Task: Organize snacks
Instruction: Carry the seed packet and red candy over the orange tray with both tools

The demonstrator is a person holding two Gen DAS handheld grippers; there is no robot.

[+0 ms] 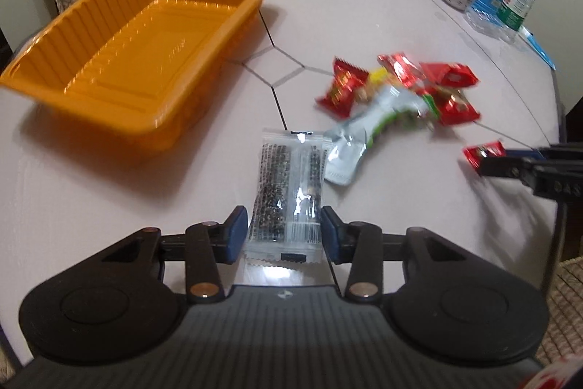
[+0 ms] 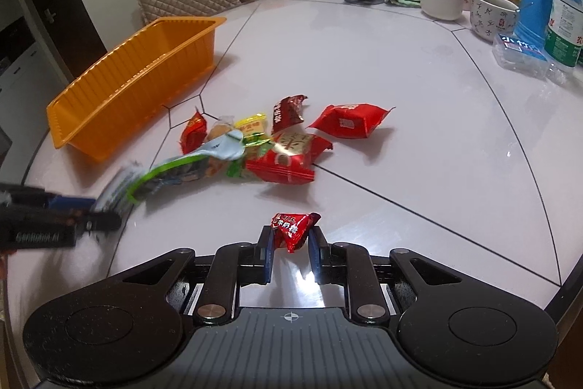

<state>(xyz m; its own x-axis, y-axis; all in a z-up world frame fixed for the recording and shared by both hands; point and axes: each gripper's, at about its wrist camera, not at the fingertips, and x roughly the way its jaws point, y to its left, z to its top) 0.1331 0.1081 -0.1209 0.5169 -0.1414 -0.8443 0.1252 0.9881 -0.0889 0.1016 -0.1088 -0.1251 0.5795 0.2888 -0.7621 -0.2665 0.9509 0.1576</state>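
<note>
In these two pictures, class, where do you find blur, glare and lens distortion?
Left wrist view: the red snack pile is smeared by blur, glare sits on the table under the clear sesame packet, and the table rim bows. Right wrist view: the left gripper is blurred; the small red candy is sharp.

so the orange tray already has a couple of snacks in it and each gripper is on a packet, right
Not quite: the orange tray is empty, as the left wrist view shows. The rest holds: the left gripper is on a clear sesame packet, the right gripper on a red candy.
</note>
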